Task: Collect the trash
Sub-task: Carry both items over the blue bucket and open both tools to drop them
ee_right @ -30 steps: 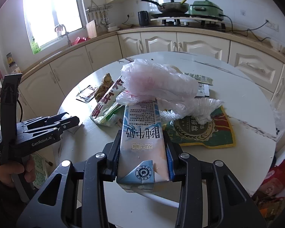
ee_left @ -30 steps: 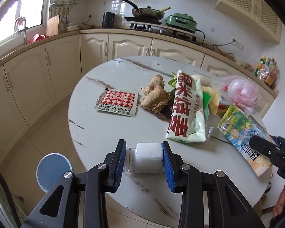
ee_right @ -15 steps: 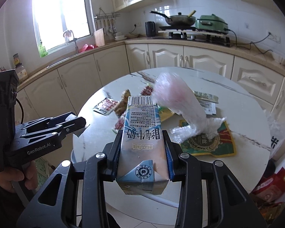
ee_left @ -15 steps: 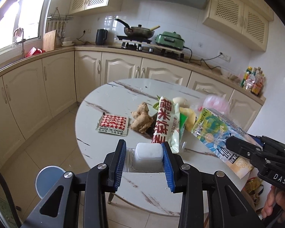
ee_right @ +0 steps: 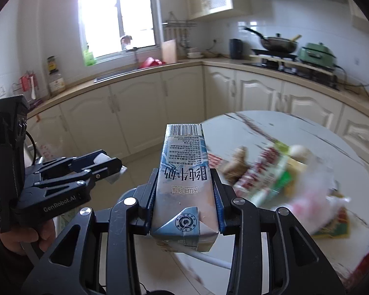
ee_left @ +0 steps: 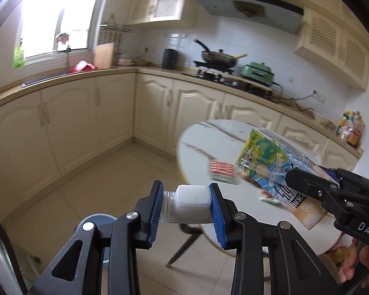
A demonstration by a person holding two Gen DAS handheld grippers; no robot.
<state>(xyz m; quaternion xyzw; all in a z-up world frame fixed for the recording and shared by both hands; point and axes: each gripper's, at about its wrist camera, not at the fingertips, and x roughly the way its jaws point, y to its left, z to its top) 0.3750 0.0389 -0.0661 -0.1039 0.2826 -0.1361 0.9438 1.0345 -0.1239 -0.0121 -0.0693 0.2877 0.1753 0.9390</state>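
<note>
- A kitchen with cream cupboard doors (ee_left: 110, 123) running under a beige counter along two walls; a bright window (ee_right: 115, 14) sits above the sink, and a dark wok (ee_left: 219, 57) and a green electric pot (ee_left: 257, 71) stand on the hob side.
- A round white marble-patterned table (ee_left: 201, 142) stands on the pale tiled floor, to the right in both views.
- The left gripper (ee_left: 187, 206) is clamped on a small white plastic cup with a clear film rim (ee_left: 190, 205); the cup sits squarely between the two blue pads (ee_left: 156, 211), touching both, and hangs over the floor just off the table edge.
- The right gripper (ee_right: 185, 196) is closed on a tall blue-and-white milk carton (ee_right: 184, 172); the pads press its two long sides near the folded base, and the barcode end points away from the camera, over the floor beside the table.
- In the left view the right gripper (ee_left: 307, 184) shows at the right edge with the carton (ee_left: 270, 169) jutting out in front of the table, a hand (ee_left: 351, 268) beneath it.
- Left on the table, blurred: a red-and-white chequered packet (ee_left: 222, 169), a brown knobbly lump (ee_right: 233, 164), a long red-and-white printed bag (ee_right: 260, 169) and a pink translucent plastic bag (ee_right: 315, 196).
- A round blue-grey lid-like shape (ee_left: 96, 221) shows on the floor below the left gripper.
</note>
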